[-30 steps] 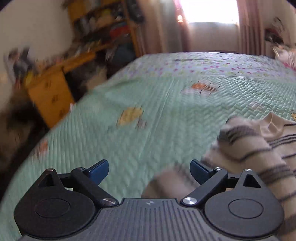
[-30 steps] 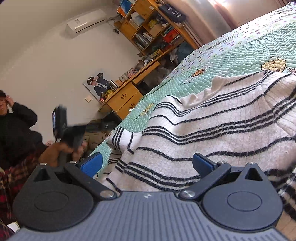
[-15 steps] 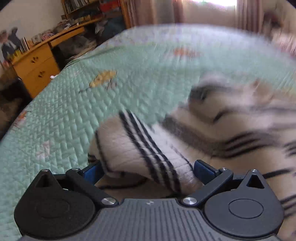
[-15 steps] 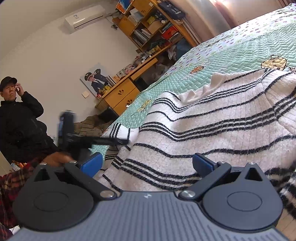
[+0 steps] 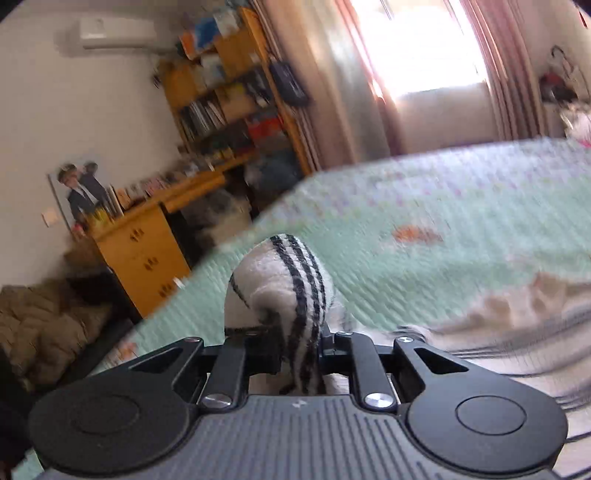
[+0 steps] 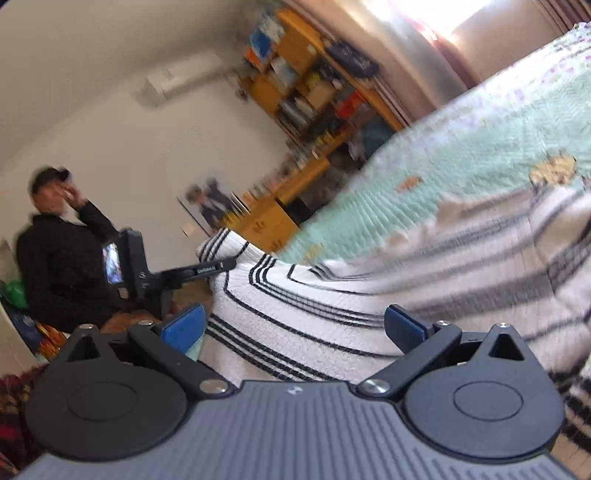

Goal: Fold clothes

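I am pinching the striped sweater's sleeve [image 5: 291, 295] in my left gripper [image 5: 299, 343], just closed, above the bed [image 5: 424, 266], right gripper [image 6: 293, 325] gaping, risking the thick knit slipping free.

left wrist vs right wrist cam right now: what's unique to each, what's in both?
Left wrist only: the left gripper up close, shut on a bunched fold of the striped sweater after its jaws have just been closing, and the bright window.

Right wrist only: the right gripper open over the sweater's spread body, a person in black standing at the wall, and the left gripper seen from outside.

Both: the sweater, green quilt, orange desk, bookshelf, air conditioner.
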### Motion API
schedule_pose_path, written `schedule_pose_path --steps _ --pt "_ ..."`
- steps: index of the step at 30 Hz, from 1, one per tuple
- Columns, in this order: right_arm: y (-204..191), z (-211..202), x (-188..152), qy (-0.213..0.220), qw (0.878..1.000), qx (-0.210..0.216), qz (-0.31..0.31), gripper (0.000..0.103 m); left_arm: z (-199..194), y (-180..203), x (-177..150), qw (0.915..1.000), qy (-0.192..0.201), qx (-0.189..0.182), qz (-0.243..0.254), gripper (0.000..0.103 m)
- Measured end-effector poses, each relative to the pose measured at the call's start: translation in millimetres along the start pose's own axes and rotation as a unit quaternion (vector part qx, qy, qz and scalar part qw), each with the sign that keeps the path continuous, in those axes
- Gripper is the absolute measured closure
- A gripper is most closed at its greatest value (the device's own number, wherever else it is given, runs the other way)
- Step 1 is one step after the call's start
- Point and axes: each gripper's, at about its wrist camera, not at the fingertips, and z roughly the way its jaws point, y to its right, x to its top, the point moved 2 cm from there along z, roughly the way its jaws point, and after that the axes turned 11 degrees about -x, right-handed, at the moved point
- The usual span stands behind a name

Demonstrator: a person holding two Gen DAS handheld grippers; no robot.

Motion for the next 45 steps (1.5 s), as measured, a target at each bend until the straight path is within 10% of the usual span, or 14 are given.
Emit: schedule_pose_path --steps 5,10,12,14,19,22,28,33,39,45 --pt "-6.5 0.8 2.9 0.013 1.000 0.013 0.002 0.000 41.9 -1.7 -12.9 0.9914 -0.061 0.084 0.079 0.079" --pt "14.6 34.2 -9.7 -0.055 0.995 -0.082 0.012 0.000 72.2 9.0 -74.4 0.9822 -0.188 -0.001 0.001 0.064" --pt "14.0 34.6 -10.4 -0.057 0.995 -0.083 0.006 0.000 55.3 15.2 -82.2 0.9861 -0.166 0.001 0.004 0.022" --pt "13.3 34.9 -11.1 -0.060 0.995 -0.084 0.001 0.000 28.3 18.3 -81.7 0.9920 -0.122 0.021 0.023 0.011" --pt "11.8 36.7 -11.2 -0.063 0.993 -0.099 -0.011 0.000 -34.7 36.0 -73.5 0.9945 -0.072 0.015 0.075 0.003" --pt "9.6 37.6 -11.9 -0.062 0.991 -0.119 -0.018 0.000 -80.1 57.7 -75.4 0.9920 -0.063 -0.103 0.036 0.001" --pt "9.4 31.5 -7.9 -0.047 0.989 -0.142 -0.014 0.000 -106.7 111.7 -95.2 0.9360 -0.127 -0.324 -0.051 0.001" --pt "11.5 9.8 4.8 -0.010 0.977 -0.214 0.014 0.000 -75.8 136.4 -134.2 0.9316 -0.216 -0.286 -0.061 0.000" --pt "30.7 -64.6 14.4 0.051 0.941 -0.334 0.036 0.000 -101.8 151.2 -150.6 0.9384 -0.200 -0.278 -0.048 0.000" --pt "82.3 -119.1 -3.1 0.021 0.939 -0.310 0.144 0.000 -93.1 146.3 -147.3 0.9422 -0.201 -0.264 -0.046 0.000"
